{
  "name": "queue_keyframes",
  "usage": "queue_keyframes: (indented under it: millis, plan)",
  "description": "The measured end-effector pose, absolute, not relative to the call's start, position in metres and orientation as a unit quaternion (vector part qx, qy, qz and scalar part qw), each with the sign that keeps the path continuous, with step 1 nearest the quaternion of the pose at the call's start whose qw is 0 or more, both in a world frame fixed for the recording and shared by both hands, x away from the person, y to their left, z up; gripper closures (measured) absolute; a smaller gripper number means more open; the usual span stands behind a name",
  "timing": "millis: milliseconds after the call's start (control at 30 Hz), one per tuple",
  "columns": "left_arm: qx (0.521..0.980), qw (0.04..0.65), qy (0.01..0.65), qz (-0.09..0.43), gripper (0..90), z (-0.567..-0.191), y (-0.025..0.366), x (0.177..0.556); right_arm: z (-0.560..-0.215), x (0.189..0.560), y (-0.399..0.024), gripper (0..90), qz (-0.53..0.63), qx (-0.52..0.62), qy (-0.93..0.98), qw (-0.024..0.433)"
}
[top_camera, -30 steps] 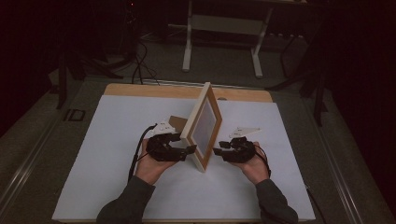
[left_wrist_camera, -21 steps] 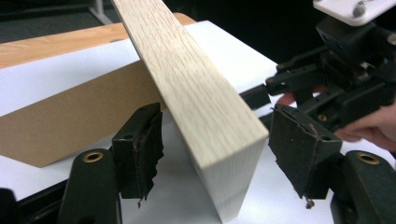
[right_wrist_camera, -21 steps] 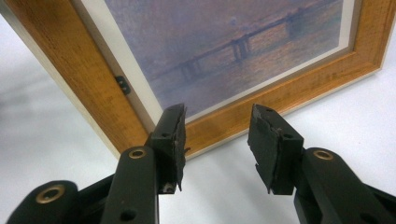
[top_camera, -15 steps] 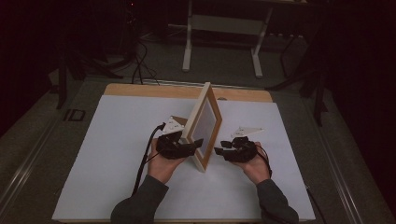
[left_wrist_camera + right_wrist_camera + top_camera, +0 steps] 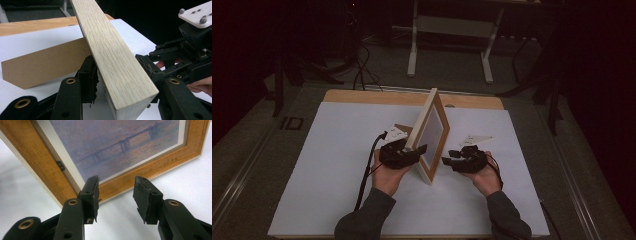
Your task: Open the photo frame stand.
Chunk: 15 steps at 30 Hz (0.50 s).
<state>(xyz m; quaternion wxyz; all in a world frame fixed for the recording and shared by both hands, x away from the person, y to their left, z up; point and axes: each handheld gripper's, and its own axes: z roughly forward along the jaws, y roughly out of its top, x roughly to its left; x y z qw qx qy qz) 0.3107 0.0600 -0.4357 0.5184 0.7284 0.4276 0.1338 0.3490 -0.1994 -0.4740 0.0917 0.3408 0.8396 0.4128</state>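
A wooden picture frame with a bluish bridge picture stands upright on the white sheet, edge toward me. Its brown back stand rests on the sheet behind it. My left gripper is at the frame's near-left side. Its jaws have just been closing, and in the left gripper view both pads touch the pale frame edge between them. My right gripper sits on the picture side, low by the frame's corner. It is open, with nothing between its fingers. It also shows beyond the frame.
The white sheet covers a wooden tabletop; its far edge lies just behind the frame. A metal stand and cables are on the dark floor beyond.
My left hand has shifted right toward the frame, and its jaws have closed in around the frame's near edge. The right hand and the frame have not moved.
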Motion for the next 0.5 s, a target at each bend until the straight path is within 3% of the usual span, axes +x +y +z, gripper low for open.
queue_keyframes:
  millis: [500]
  plan:
    - [0.721, 0.509, 0.442, 0.162, 65.7, -0.4359, 0.0574, 0.3075, -0.4725, 0.3569, -0.2053, 54.8, 0.418, 0.354, 0.831, 0.095]
